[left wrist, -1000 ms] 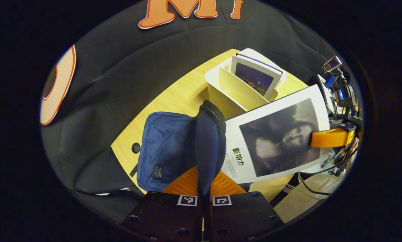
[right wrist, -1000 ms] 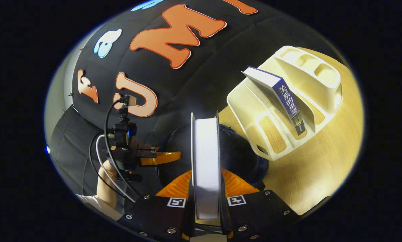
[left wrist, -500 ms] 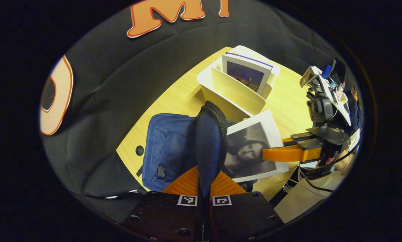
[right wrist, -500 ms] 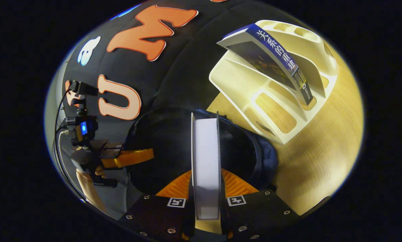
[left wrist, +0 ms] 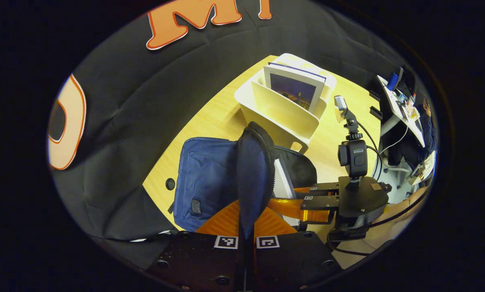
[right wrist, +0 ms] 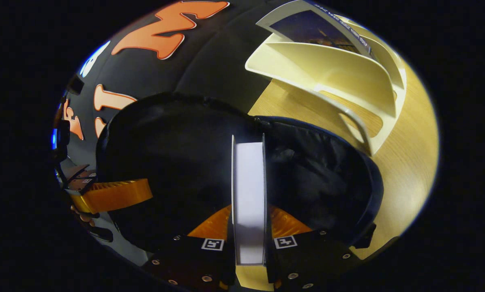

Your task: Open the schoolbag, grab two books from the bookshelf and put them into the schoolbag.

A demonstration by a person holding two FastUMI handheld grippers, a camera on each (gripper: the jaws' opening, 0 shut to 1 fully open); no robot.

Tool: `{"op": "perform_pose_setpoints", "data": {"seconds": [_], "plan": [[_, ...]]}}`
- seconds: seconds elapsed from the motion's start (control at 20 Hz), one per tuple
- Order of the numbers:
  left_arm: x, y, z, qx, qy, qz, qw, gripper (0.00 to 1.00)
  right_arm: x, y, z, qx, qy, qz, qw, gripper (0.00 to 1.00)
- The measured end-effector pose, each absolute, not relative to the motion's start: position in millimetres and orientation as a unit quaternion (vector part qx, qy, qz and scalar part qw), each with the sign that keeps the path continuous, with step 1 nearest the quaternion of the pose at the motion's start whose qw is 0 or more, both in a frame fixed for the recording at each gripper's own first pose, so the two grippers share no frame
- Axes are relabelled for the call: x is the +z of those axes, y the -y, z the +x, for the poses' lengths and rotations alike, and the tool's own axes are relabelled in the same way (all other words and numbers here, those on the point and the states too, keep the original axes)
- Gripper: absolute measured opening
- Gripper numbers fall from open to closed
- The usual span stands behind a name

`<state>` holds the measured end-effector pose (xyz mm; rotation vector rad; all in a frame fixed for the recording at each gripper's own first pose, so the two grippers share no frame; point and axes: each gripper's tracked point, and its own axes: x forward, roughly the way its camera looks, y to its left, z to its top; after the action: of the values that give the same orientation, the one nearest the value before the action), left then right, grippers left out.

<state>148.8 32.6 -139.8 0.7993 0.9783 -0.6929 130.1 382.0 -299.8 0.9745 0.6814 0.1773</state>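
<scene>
book (left wrist: 282, 182): mostly hidden inside schoolbag (left wrist: 210, 178) | second book (right wrist: 307, 24): top cut off

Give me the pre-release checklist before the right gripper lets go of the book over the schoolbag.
1. Schoolbag mouth open: ok, black lining exposed.
2. Left gripper shut on the bag's flap, holding it up: ok.
3. Right gripper shut on the book: ok.
4. Book inside the opening: ok, in the left gripper view its page edge sits behind the flap.
5. Book resting on the bag's bottom: cannot tell.
6. Second book waiting in the bookshelf: ok.
</scene>
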Motion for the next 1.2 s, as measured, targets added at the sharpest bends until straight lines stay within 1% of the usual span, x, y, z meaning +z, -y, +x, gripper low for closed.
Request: {"op": "perform_pose_setpoints", "data": {"seconds": [0.05,0.1,0.2,0.25,0.3,0.35,0.4,0.45,0.5,0.55,0.7,0.85,0.95,1.2], "plan": [[-139.8,-36.8,151.7,-0.312,-0.45,0.364,0.754,0.02,-303.0,-387.9,131.5,0.086,-0.33,0.453,0.823,0.21],[-141.9,-43.0,156.2,-0.306,-0.453,0.363,0.755,0.02,-306.1,-390.9,131.5,0.088,-0.339,0.442,0.826,0.34],[-145.5,-49.7,160.3,-0.302,-0.458,0.353,0.758,0.02,-309.6,-389.7,134.7,0.083,-0.348,0.432,0.828,0.41],[-145.1,-51.4,159.7,-0.301,-0.458,0.348,0.76,0.02,-309.8,-386.3,132.5,0.08,-0.352,0.432,0.827,0.48],[-144.1,-52.1,161.0,-0.301,-0.457,0.348,0.761,0.02,-312.9,-382.4,131.0,0.076,-0.357,0.43,0.826,0.5],[-142.9,-53.3,164.1,-0.3,-0.455,0.35,0.762,0.02,-315.6,-382.1,129.1,0.079,-0.366,0.429,0.822,0.59],[-142.4,-52.6,164.9,-0.3,-0.454,0.351,0.762,0.02,-317.8,-382.6,125.0,0.086,-0.376,0.426,0.818,0.5],[-143.2,-52.0,165.0,-0.302,-0.457,0.348,0.761,0.02,-322.0,-381.7,118.6,0.091,-0.388,0.42,0.815,0.85],[-142.6,-51.2,163.9,-0.303,-0.458,0.345,0.761,0.02,-322.9,-379.2,112.0,0.095,-0.396,0.416,0.813,0.75],[-143.9,-52.1,167.2,-0.304,-0.458,0.345,0.761,0.02,-318.7,-376.7,107.5,0.101,-0.394,0.411,0.816,0.96],[-145.6,-50.8,171.2,-0.306,-0.461,0.337,0.762,0.02,-306.5,-358.6,95.3,0.105,-0.383,0.397,0.827,0.97],[-146.7,-53.9,173.7,-0.305,-0.462,0.334,0.763,0.02,-296.2,-329.0,86.5,0.094,-0.373,0.388,0.838,0.97],[-149.0,-52.4,173.3,-0.308,-0.464,0.333,0.761,0.02,-272.7,-315.5,83.5,0.101,-0.355,0.387,0.845,0.97],[-155.8,-48.6,169.6,-0.314,-0.467,0.329,0.758,0.02,-189.3,-259.6,90.8,0.109,-0.293,0.31,0.898,0.97]]}}
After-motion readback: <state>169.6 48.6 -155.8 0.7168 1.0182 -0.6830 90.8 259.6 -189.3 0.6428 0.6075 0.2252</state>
